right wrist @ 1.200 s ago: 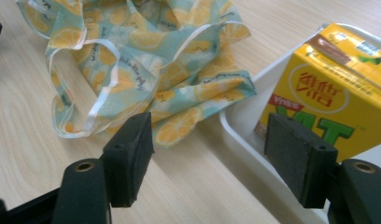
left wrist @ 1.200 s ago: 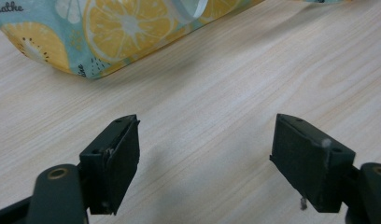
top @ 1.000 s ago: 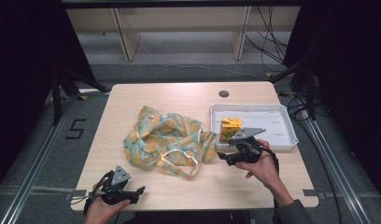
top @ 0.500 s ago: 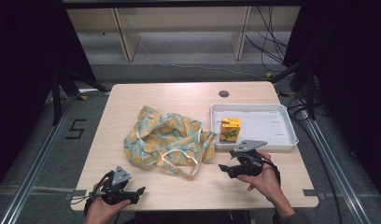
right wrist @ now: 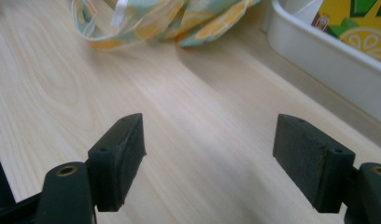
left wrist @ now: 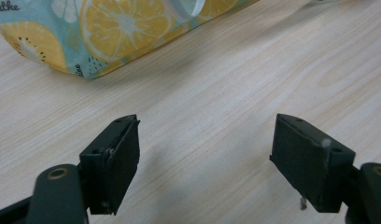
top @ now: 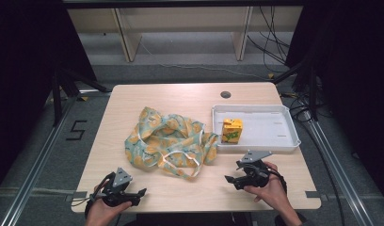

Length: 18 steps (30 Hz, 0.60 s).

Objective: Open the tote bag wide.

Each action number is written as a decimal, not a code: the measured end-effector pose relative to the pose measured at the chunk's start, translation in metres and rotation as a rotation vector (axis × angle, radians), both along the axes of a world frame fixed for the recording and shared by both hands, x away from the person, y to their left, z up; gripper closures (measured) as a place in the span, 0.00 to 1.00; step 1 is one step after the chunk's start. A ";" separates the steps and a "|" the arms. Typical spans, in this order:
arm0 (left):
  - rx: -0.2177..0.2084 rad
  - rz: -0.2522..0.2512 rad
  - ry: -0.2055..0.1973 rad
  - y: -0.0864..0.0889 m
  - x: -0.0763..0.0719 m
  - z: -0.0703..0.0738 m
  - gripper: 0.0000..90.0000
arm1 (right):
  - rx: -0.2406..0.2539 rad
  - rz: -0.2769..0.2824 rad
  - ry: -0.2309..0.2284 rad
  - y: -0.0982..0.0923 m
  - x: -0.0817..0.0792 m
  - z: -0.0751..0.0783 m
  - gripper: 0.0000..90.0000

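Note:
A crumpled cloth bag (top: 169, 143) with an orange-slice print lies mid-table; its edge shows in the left gripper view (left wrist: 109, 32) and its white handles in the right gripper view (right wrist: 146, 18). A yellow juice carton (top: 231, 130) stands at the left end of a white tray (top: 275, 141); the carton (right wrist: 361, 23) and tray wall (right wrist: 328, 56) sit ahead-right of the right jaws. My left gripper (top: 138, 194) rests at the table's front left, open and empty (left wrist: 207, 163). My right gripper (top: 231, 179) is low at the front right, open and empty (right wrist: 209, 158).
The wooden table (top: 133, 103) has a round cable hole (top: 225, 94) at the back. Shelf legs and cables lie on the floor beyond. Metal rails run along both sides of the table.
My right gripper has drawn back from the tray's edge toward the front of the table, leaving the juice carton standing in the tray. The left gripper has stayed put.

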State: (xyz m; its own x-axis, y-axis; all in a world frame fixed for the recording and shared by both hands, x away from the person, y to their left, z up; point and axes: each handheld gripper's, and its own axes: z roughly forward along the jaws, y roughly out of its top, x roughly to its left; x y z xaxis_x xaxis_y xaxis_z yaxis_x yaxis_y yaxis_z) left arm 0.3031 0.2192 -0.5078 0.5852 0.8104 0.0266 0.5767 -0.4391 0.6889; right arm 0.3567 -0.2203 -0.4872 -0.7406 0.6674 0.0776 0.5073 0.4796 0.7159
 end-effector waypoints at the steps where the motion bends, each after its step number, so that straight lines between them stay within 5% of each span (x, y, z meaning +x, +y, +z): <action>1: 0.000 0.000 0.000 0.000 0.000 0.000 0.26 | -0.014 0.002 0.010 -0.001 -0.002 0.000 0.28; 10: -0.001 -0.003 0.000 0.000 0.000 0.000 0.26 | -0.033 -0.009 -0.008 -0.011 -0.011 -0.007 0.25; 13: 0.010 -0.016 0.006 0.001 0.000 0.000 0.26 | -0.044 -0.013 0.022 -0.014 -0.014 -0.006 0.25; 18: 0.004 -0.003 0.004 0.000 0.000 -0.001 0.26 | -0.042 0.003 -0.013 -0.015 -0.013 -0.010 0.25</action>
State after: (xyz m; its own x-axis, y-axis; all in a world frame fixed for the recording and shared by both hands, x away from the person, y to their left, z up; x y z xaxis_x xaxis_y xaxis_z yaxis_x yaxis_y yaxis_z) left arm 0.3032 0.2188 -0.5084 0.5881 0.8083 0.0275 0.5778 -0.4436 0.6851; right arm 0.3440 -0.2349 -0.4973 -0.7437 0.6674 0.0400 0.4964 0.5111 0.7017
